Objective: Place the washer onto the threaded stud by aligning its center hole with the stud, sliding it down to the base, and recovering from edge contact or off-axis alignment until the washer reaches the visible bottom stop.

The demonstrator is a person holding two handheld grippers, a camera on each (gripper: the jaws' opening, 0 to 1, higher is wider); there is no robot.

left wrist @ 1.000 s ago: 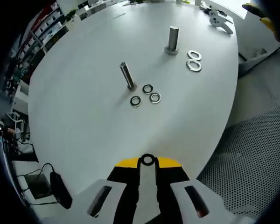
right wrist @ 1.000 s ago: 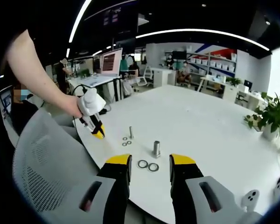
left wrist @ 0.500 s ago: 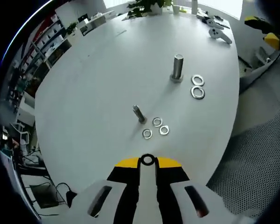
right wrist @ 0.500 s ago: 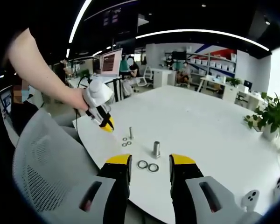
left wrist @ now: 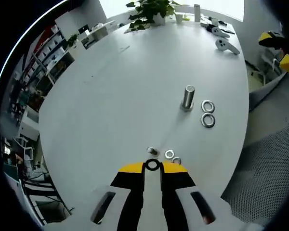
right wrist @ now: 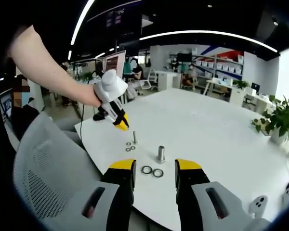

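While our left gripper [left wrist: 152,166] hangs just above the thin stud [left wrist: 152,151], its jaws pinching a small washer [left wrist: 152,165], our right gripper [right wrist: 155,168] waits well apart, jaws wide and empty.

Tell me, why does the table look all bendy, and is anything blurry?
Left gripper view: the fisheye lens curves the white table, and the bright window washes out the top edge. Right gripper view: the people and shelves far behind look soft, while the big stud stays sharp.
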